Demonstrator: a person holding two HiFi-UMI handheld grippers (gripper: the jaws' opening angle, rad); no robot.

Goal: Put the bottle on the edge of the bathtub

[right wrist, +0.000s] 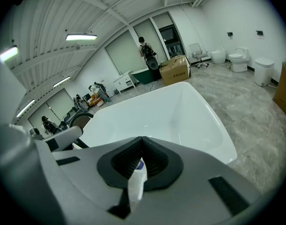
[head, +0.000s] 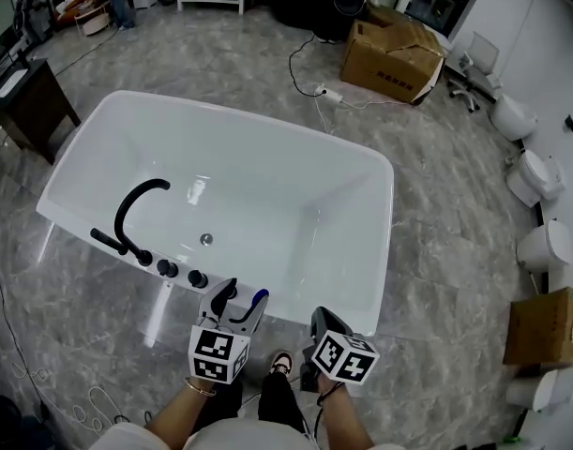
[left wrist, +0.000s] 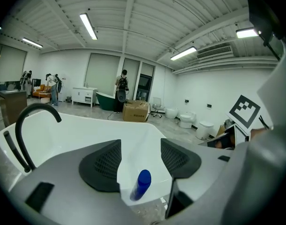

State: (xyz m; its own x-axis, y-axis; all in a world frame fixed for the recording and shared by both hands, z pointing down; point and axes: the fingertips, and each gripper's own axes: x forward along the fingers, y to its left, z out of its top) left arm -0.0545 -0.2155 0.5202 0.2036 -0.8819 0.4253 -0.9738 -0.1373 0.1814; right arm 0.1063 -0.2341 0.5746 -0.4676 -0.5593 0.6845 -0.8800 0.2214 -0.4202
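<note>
A white bottle with a blue cap [head: 256,301] stands on the near rim of the white bathtub [head: 389,214], just right of the black faucet [head: 136,204] and its knobs. My left gripper [head: 237,300] is open around it. In the left gripper view the bottle [left wrist: 142,182] sits low in the wide gap of the left gripper [left wrist: 140,156] and touches neither pad, with the tub [left wrist: 86,125] beyond. My right gripper [head: 322,322] hangs before the rim, right of the bottle. In the right gripper view its jaws [right wrist: 143,142] are closed together; something white with a blue patch shows in the slit below.
A cardboard box [head: 391,56] and a floor cable [head: 305,64] lie beyond the tub. Toilets [head: 535,176] line the right wall, with another box [head: 544,326] near them. A dark cabinet [head: 23,97] stands at the left. People stand far back [left wrist: 121,86].
</note>
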